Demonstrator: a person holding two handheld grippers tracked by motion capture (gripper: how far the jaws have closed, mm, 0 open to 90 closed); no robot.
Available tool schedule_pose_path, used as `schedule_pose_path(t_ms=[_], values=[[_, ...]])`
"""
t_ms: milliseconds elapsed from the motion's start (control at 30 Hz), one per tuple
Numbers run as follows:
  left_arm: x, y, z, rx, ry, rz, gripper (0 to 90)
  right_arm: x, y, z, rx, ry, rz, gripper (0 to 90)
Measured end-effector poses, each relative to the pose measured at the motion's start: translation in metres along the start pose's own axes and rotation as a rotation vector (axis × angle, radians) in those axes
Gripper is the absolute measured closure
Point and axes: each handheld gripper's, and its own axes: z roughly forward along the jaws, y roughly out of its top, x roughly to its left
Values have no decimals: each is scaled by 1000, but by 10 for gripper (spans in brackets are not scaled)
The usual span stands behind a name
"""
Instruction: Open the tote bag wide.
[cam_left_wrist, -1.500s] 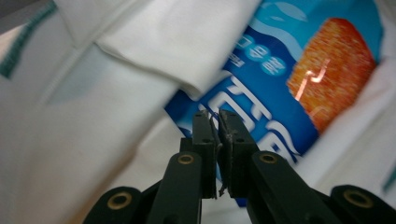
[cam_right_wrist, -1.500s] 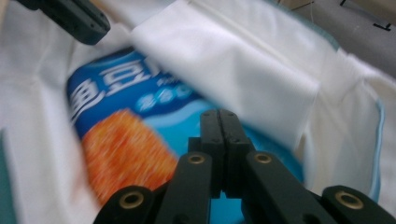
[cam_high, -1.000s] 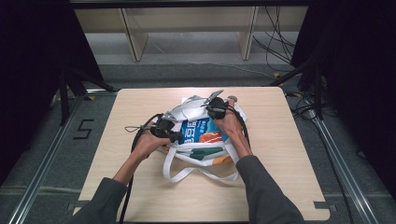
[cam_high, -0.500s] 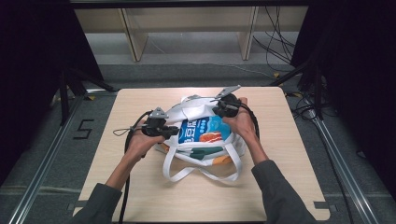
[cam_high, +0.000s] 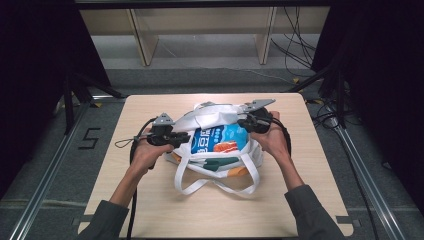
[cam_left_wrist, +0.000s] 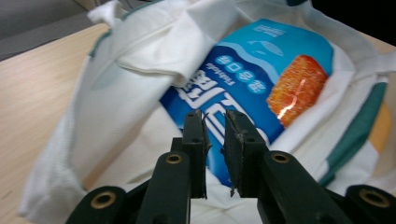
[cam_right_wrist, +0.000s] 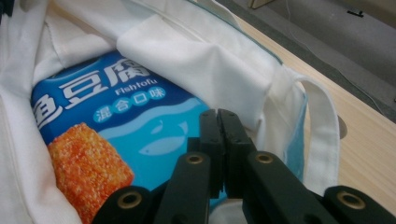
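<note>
The blue fish-tofu packet (cam_high: 216, 140) is seen lying in the mouth of the white tote bag (cam_high: 215, 117), which rests flat near the middle of the wooden table (cam_high: 310, 170); its printed face is exposed between the folded-back cloth edges, and the bag's long handles (cam_high: 215, 182) are spread in a loop toward the person's side. Compared with half a second ago, the bag's upper flap is drawn wider and more of the packet's blue face is uncovered, while the packet itself is kept inside the bag's opening. The left gripper (cam_left_wrist: 215, 123) is held at the bag's left edge, over the packet's lower corner; its jaws are parted by a narrow gap, and nothing is seen between them. The right gripper (cam_right_wrist: 219, 123) is held at the bag's right side, shifted slightly outward from its earlier place; its jaws are pressed together, and whether a fold of cloth is pinched between them cannot be told, since the tips lie just in front of the white flap. From this, the work in hand is judged to be the opening of the bag around the packet, so that the packet can be seated deeper or drawn out; which of the two is meant cannot be decided.
</note>
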Motion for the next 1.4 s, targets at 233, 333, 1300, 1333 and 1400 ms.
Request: schedule_pose_path(t_ms=[233, 333, 1300, 1333, 1400], values=[[28, -7, -7, -19, 58, -88, 780, -15, -21, -10, 4, -7, 48, 899], [29, -9, -11, -38, 48, -93, 781, -15, -25, -15, -23, 4, 63, 899], [2, -23, -50, -99, -13, -77, 675, 0, -62, -67, -110, 2, 96, 777], [2, -24, -51, -96, -19, -73, 670, 2, -63, -67, -107, 4, 112, 774], [2, -25, -52, -90, -19, -74, 664, 0, -64, -67, -110, 0, 93, 771]])
